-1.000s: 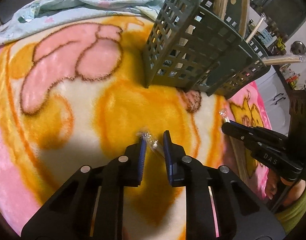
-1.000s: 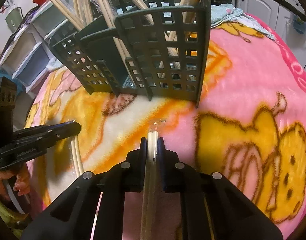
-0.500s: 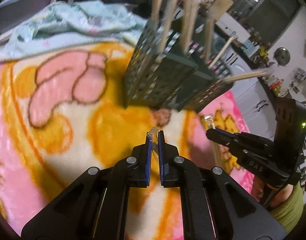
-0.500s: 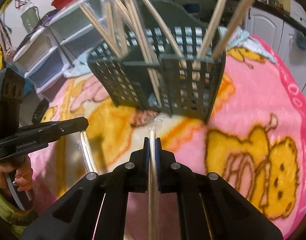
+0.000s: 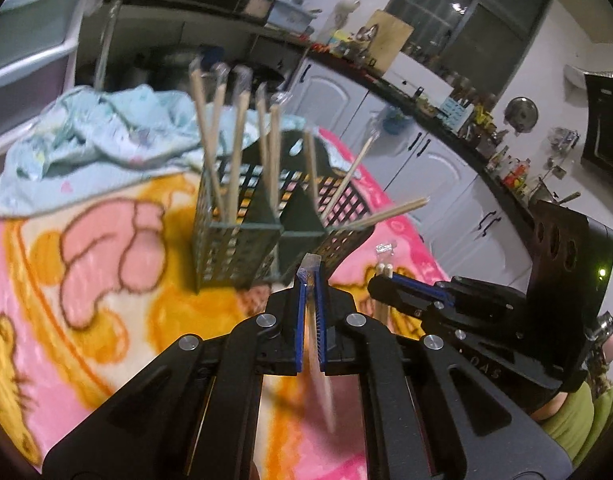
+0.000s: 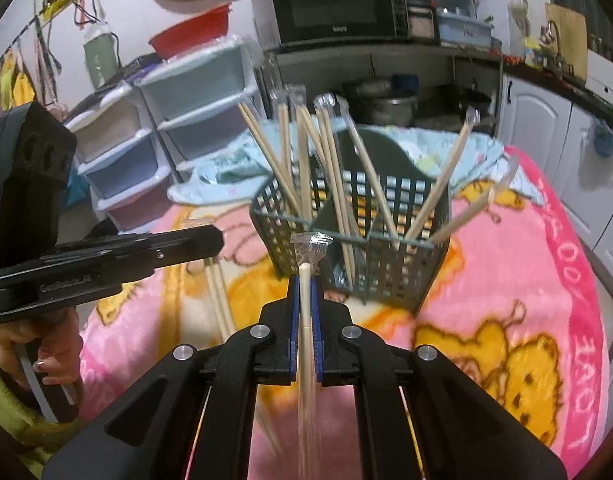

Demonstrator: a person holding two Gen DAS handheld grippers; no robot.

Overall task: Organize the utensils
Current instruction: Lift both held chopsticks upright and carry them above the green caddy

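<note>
A kitchen lies behind, with white cabinets (image 5: 438, 172), a microwave (image 6: 334, 0) on a shelf and stacked plastic drawers (image 6: 146, 148) at the side. In front is a pink and yellow cartoon blanket (image 5: 106, 280) with a crumpled pale blue cloth (image 5: 102, 144) at its far end.

On the blanket stands a dark green slotted utensil basket (image 6: 390, 264), split into compartments, with many wrapped chopsticks (image 6: 306, 160) leaning out of it at different angles.

The left gripper (image 5: 310, 280) is held level above the blanket, pointing toward the basket's near corner. Its blue-padded fingers are almost together, pinching a wrapped chopstick pair (image 5: 320, 360) whose clear sleeve tip pokes out just past the fingertips while the rest trails back and down under the gripper.

The right gripper (image 6: 304, 284) is held at about the same height just beside it, also aimed at the basket. Its fingers are clamped on a second wrapped chopstick pair (image 6: 306, 340), which runs straight along the gripper's axis, with the crinkled end of the wrapper standing up in front of the basket wall.

A few more chopsticks (image 6: 218, 300) lie on the blanket below the left gripper.
</note>
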